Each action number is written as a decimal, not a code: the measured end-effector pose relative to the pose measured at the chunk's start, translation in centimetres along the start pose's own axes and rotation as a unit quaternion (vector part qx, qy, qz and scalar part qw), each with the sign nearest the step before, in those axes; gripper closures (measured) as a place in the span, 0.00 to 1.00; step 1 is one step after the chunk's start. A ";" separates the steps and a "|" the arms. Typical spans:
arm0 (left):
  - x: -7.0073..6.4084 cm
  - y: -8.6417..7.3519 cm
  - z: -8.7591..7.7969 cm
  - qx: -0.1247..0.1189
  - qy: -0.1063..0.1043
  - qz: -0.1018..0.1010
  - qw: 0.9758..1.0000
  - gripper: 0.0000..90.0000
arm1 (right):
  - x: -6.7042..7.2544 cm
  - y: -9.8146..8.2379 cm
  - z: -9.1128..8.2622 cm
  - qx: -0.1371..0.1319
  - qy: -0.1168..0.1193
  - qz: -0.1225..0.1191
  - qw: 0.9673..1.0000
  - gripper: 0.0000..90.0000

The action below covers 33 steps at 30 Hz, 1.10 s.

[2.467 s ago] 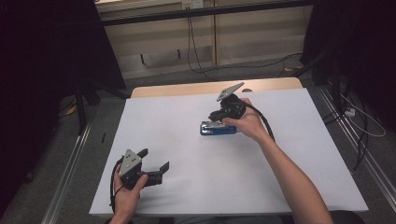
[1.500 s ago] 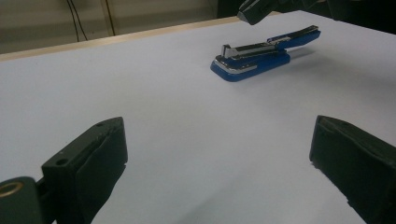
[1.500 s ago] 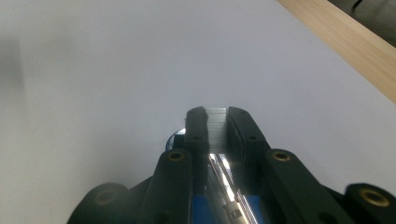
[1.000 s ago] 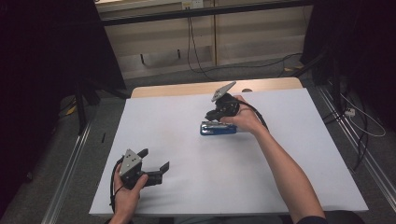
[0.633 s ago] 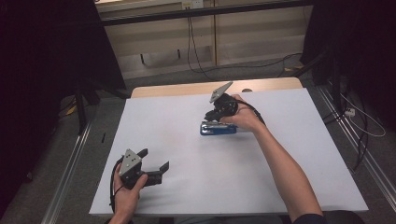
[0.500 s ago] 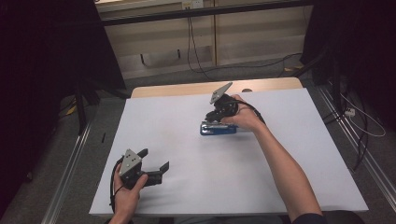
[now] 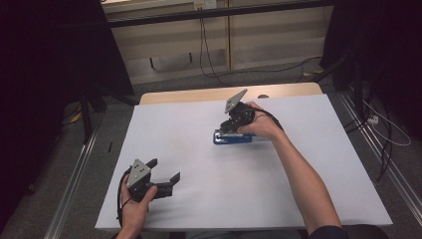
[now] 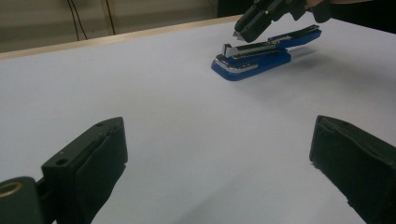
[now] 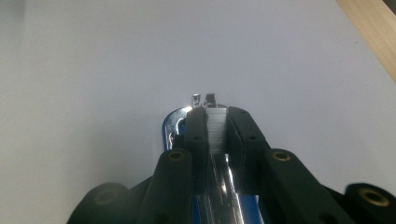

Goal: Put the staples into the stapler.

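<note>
The white table [image 7: 174, 129] stood in a dim room with cables trailing behind it. A blue stapler [image 7: 233, 138] lay open near the middle, and the right gripper [image 9: 212, 122] had closed on a strip of staples [image 9: 215, 126], probably to load it. The left gripper [image 8: 219, 154] rested gaping and empty near the front edge, out of the way. The staple channel was hard to make out.

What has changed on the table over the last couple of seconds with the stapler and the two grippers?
Very little. The right hand-held gripper tipped slightly over the blue stapler, its grey plate leaning further toward the left of the high view. Its jaws stay closed on a strip of staples above the stapler's open channel. The stapler has not shifted on the white table, and the left hand-held gripper rests open in the same spot.
</note>
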<state>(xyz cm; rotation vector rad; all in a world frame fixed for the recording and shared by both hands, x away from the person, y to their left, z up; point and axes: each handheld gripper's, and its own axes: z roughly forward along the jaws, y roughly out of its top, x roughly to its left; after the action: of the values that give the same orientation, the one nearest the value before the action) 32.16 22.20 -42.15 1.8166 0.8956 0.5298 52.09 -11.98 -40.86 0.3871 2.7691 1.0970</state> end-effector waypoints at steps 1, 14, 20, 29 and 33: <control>0.0 0.0 0.0 0.001 0.000 0.000 1.000 0.05 | 0.0 0.0 0.1 0.001 0.003 -0.002 1.000 0.88; 0.0 0.0 0.0 0.000 0.001 -0.001 1.000 0.05 | -0.1 0.3 0.7 0.007 0.016 -0.011 1.000 0.88; 0.0 0.0 0.0 0.001 0.000 0.000 1.000 0.05 | -0.2 0.1 0.8 0.009 0.016 -0.012 1.000 0.88; 0.0 0.0 0.0 0.001 0.000 0.000 1.000 0.05 | -0.3 0.0 1.0 0.014 0.021 -0.016 1.000 0.88; 0.0 0.0 0.0 -0.003 0.000 -0.004 1.000 0.05 | -0.3 -0.1 1.1 0.014 0.022 -0.014 1.000 0.88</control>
<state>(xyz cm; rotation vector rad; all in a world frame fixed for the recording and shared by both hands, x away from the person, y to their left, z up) 32.14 22.20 -42.15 1.8066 0.9014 0.5273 52.58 -11.43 -41.68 0.3288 2.8222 1.0740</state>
